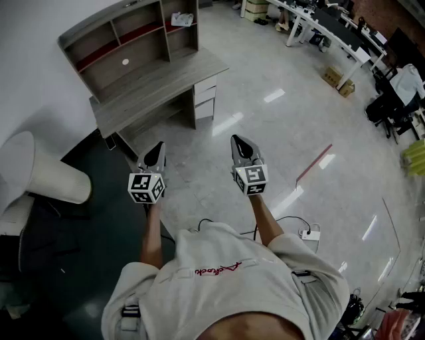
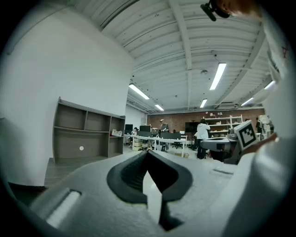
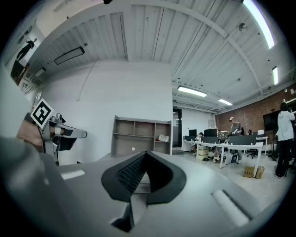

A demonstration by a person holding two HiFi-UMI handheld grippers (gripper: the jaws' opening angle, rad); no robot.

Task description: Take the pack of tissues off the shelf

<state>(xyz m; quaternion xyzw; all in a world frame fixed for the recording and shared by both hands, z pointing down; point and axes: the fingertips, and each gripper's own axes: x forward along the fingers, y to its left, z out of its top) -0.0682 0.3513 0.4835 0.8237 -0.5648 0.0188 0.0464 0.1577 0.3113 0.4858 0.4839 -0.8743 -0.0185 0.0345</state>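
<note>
Cream T-shirt [image 1: 226,279] and two bare forearms fill the bottom of the head view, and both arms reach out level toward the grey wood-grain desk with the open shelf unit on top [image 1: 159,74].

Left gripper [image 1: 158,147] first: grey body, black pads, marker cube at its back. It sits out over the glossy floor, well apart from the desk's front edge. Its own view shows the black pads [image 2: 134,173] pressed tip to tip with nothing between them, so that one is closed and empty.

Right gripper [image 1: 239,141] is the same story. It is further out from the desk than the left, off toward the desk's drawer end, and its ribbed pads [image 3: 132,172] meet at the tips on nothing at all.

Now the prize: the white pack of tissues [image 1: 182,19] lies in the top right compartment of the desk's shelf unit, resting on that compartment's red-lined floor. Both gripper views pick it up as a small pale bundle in that same cubby, far off from the jaws. Neither gripper touches the desk or the pack.

A small white round dot [image 1: 125,62] sits on the back panel of the big middle bay, below and left of the tissues' compartment. White drawer fronts [image 1: 205,98] stack under the desk's right end.

A red strip on the floor [image 1: 313,164] runs well out from the desk, beyond the right gripper.
</note>
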